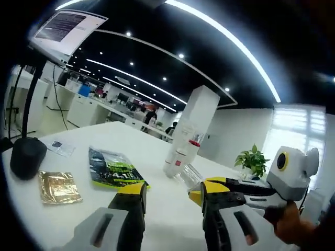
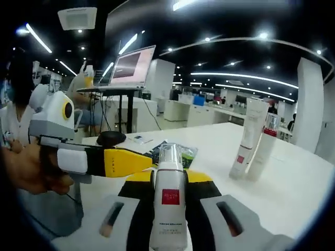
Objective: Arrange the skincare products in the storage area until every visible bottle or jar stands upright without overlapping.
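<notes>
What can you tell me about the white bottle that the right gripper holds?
The white bottle is slim, opaque and plastic-looking, with a clear cap and a red square label above small dark print. It lies lengthwise between the right gripper jaws, cap pointing away from the camera, clamped on both sides. The left gripper tip is beside its cap.

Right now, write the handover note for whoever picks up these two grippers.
Right hand-held gripper: shut on a white bottle with a red label, held between its jaws with the clear cap pointing forward.
Left hand-held gripper: open, holding nothing, above the white table.
Done: two white tubes stand upright side by side on the table, close together.
Left: set the held bottle upright near the tubes without overlapping.
Also on the table: green sachet, gold sachet, black lamp base.
</notes>
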The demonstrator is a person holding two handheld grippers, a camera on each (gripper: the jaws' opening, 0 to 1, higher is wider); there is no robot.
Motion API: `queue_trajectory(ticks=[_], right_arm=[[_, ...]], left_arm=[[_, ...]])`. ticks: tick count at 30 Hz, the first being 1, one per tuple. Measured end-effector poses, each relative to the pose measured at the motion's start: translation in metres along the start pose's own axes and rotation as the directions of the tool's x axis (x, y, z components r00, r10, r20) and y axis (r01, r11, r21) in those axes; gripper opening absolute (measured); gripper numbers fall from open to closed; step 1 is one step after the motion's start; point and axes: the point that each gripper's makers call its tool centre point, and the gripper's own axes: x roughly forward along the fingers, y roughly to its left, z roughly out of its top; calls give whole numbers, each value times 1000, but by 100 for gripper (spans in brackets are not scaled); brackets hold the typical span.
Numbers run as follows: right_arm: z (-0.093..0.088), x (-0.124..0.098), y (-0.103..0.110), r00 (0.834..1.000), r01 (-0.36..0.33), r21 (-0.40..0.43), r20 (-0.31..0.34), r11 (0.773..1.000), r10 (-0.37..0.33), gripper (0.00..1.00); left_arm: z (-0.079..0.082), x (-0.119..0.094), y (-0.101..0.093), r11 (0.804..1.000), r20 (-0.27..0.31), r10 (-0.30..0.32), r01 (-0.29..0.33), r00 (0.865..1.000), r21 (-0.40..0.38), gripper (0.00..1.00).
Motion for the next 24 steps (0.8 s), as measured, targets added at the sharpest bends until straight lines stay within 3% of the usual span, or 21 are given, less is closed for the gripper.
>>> queue_trajectory(ticks=[12,24], right_arm=[[-1,3,19,997,-70,-25,25,997,71,20],[4,3,35,987,-140,-59,71,988,144,20]], left_arm=[[0,2,-11,996,-3,-65,65,998,-62,38],[0,1,-14,989,19,-86,88,996,-116,34]])
